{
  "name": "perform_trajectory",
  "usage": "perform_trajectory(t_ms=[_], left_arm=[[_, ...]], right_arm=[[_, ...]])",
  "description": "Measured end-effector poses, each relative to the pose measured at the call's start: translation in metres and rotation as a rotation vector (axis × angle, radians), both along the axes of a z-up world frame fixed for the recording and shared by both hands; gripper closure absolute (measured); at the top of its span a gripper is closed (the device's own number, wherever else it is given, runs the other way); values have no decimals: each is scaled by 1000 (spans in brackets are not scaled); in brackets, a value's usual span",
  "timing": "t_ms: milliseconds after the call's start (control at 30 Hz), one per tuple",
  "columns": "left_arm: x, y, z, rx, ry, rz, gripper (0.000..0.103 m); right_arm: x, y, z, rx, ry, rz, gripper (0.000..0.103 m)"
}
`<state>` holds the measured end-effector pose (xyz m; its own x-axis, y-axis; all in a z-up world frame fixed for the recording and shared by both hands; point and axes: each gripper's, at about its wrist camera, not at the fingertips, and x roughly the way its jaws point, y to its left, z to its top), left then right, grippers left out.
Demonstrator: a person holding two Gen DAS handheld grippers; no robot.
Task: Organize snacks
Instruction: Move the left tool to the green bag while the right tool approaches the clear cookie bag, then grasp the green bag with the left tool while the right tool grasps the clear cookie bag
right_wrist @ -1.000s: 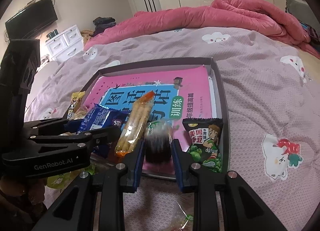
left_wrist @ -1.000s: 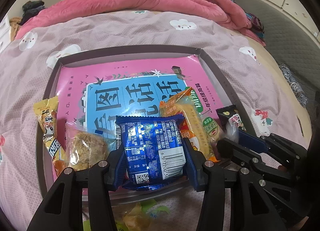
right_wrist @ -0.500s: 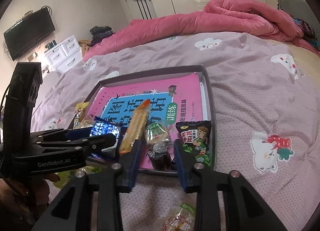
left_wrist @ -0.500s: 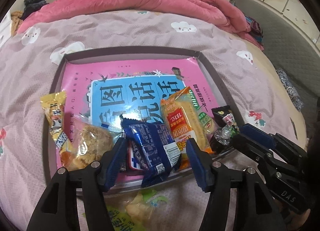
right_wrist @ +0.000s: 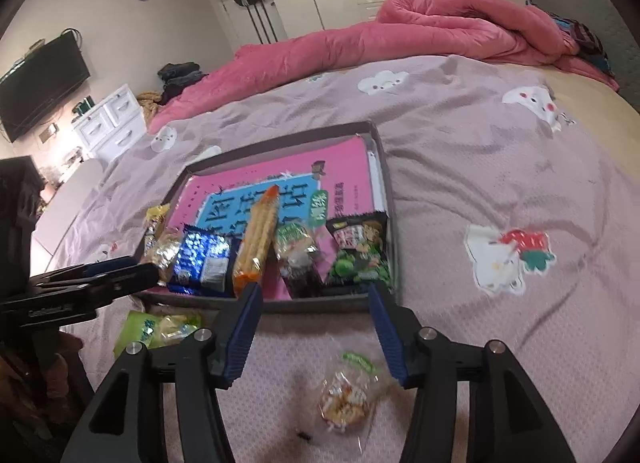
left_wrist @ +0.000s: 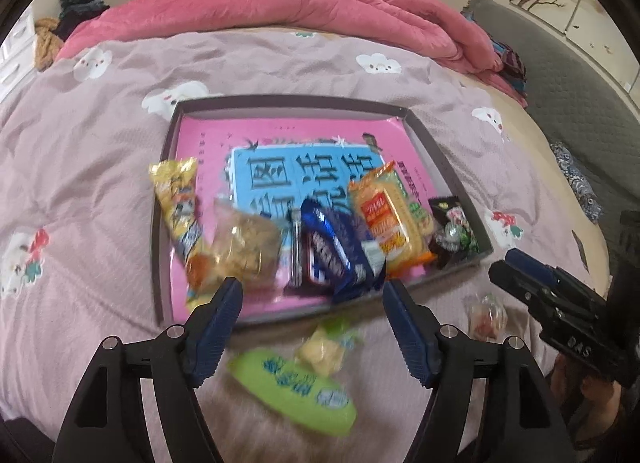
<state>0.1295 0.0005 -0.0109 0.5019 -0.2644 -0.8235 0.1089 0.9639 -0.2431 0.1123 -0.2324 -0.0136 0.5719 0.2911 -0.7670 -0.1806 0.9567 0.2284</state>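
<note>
Both grippers have let go and backed off the tray [left_wrist: 448,167]: the blue packet [left_wrist: 340,251] that my left gripper [left_wrist: 312,303] pinched a second ago now lies inside the tray's near edge, and the dark wrapped sweet [right_wrist: 300,271] from my right gripper [right_wrist: 314,303] lies there too. Each pair of jaws has just been opening and stands spread with nothing between. I count six snacks in the tray, along its near side on one pink book [left_wrist: 280,143]: yellow bar [left_wrist: 176,199], clear-wrapped cake [left_wrist: 244,247], blue packet, orange biscuit pack [left_wrist: 384,219], dark sweet, green pea bag [right_wrist: 360,251]. Three more lie on the bedspread [right_wrist: 500,183] just outside the tray's near rim: green pack [left_wrist: 300,395], pale clear-wrapped piece [left_wrist: 324,351], and small clear bag [right_wrist: 348,399].
</note>
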Motion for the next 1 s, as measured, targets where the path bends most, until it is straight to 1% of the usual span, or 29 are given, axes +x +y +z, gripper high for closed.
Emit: perform_trajectory(t_ms=[67,133,200,267,367,500,567,633,700,900,933,1000], left_arm=[[-6,0,-2,-2,5,-18,28],[-12,-2,-4,3,10,-42,28],[-16,-6,-7,27,2,-70,28],[-20,-11,-11,75,-1,-85,28],[-22,-16,-19,119,1,-107,28],[-23,-19,-30,151,13,-111,28],[-23,-21,-34,186,9,-108,28],[-24,-22,-38,189,8,-115,28],[-24,-23,-43,191,23,-120,28],[-23,-29,-55,167,52,-141,28],[-23,-29,-56,162,54,-142,28],[-23,-29,-57,147,51,-144,35]], right_arm=[[-4,-2,-1,-22,5,-20,47],[-8,-6,-2,-20,17,-42,47],[-13,-12,-4,-9,33,-65,47],[-18,-15,-5,-10,46,-82,47],[-25,-15,-6,-18,60,-82,47],[-34,-13,-11,-30,86,-78,47],[-36,-13,-16,-37,114,-78,47],[-37,-13,-21,-36,139,-82,47],[-37,-13,-25,-33,158,-89,47],[-33,-15,-38,6,197,-101,48],[-32,-13,-41,5,207,-90,50],[-30,-9,-42,12,208,-68,57]])
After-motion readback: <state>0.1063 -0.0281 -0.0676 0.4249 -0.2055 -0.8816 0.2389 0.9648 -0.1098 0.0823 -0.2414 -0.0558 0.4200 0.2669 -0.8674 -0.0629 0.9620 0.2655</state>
